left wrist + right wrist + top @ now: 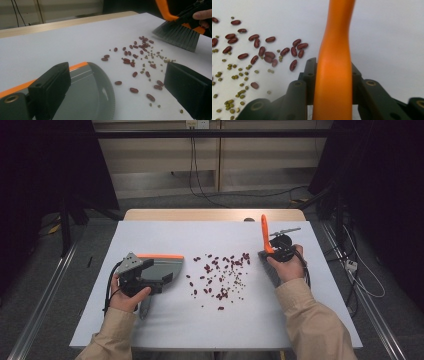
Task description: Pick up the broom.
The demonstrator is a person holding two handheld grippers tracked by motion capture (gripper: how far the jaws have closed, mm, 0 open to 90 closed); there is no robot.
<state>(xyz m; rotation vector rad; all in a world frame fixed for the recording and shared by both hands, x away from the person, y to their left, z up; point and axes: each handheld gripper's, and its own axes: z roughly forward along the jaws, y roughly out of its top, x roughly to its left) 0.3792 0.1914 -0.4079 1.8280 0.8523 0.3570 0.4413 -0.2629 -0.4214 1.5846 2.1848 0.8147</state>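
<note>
brush clamped by handle in right gripper jaws, near worktop's right edge | beans mid-worktop, between bristles and dustpan | dustpan toward left edge at left gripper (jaws apart in own view, hold unclear) | sweep leftward

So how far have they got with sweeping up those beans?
Tools are in place, sweeping is barely begun. The left gripper holds the dustpan flat on the table. The right gripper clamps the orange brush, bristles beside the pile. The beans lie scattered; none sit in the pan.
</note>
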